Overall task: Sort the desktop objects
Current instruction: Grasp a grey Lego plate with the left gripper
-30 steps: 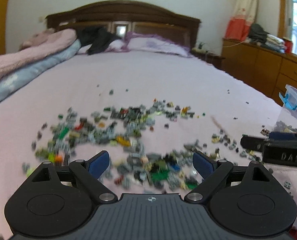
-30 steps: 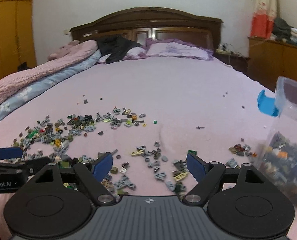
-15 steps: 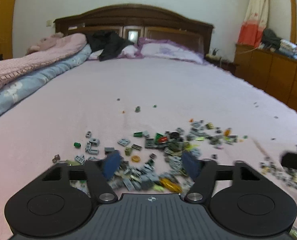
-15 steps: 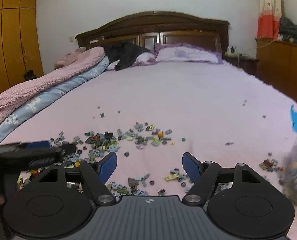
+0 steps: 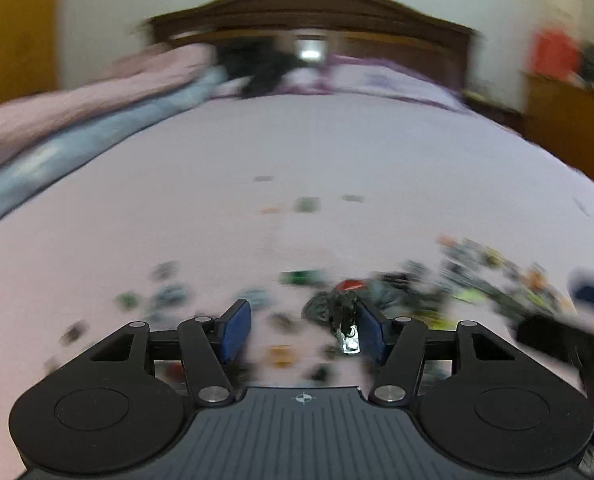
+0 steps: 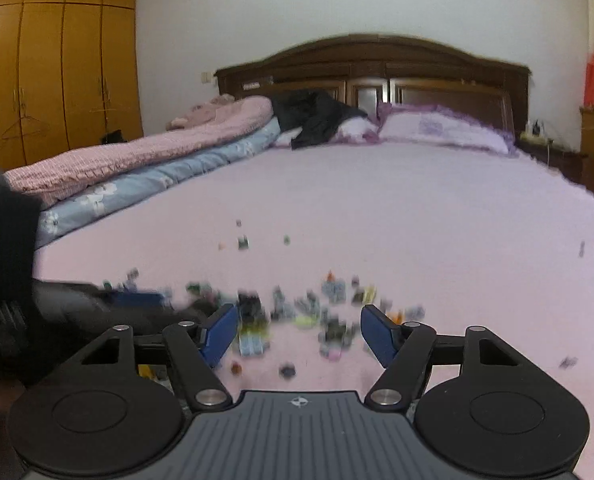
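Both grippers have swung left in the past second, and the clear bin seen earlier at 3 o'clock is now out of view. Bricks (image 6: 297, 316) lie scattered on the bed (image 6: 417, 208). Left gripper (image 5: 303, 330) is spread, a small dark piece against its right finger; whether it's held, I can't tell. Right gripper (image 6: 297, 334) is spread, empty. Sorting looks unfinished.
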The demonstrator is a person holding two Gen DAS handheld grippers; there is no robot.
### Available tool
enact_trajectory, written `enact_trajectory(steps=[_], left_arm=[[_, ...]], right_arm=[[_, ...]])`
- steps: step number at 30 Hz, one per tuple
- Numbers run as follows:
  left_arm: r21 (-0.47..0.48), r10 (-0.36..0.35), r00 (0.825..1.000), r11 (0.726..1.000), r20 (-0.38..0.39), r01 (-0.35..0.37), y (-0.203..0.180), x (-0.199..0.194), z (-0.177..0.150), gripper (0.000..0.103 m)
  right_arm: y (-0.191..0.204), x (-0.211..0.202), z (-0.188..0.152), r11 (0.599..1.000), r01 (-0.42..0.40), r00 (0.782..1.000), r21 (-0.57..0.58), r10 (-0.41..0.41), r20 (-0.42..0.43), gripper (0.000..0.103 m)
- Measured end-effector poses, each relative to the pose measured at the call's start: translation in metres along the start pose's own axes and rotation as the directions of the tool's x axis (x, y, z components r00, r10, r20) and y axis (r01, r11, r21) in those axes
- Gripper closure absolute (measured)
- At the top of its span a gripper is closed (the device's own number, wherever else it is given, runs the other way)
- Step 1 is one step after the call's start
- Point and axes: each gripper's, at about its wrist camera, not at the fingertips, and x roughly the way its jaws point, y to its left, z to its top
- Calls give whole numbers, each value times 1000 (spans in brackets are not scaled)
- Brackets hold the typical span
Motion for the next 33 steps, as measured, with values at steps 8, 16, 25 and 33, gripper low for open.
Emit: enact_trajectory(steps=[8,16,25,33], left_arm=[[-114,-2,1000,993,26,5,13,-10,1,45],[15,-105,994,994,7,105,-41,-2,6,50],[2,-259,966,966,22,259,-49,2,-3,52],[-35,-32,999,999,-18,31,-30,20,0,52]], right_arm=[[-31,-1,-11,987,-56,998,151,52,27,31],[-48,1,-19,966,-80,997,245,79,13,31],[-58,2,-26,947,-88,996,309,87,19,31],[-53,3,-23,945,-92,996,313,89,23,31]])
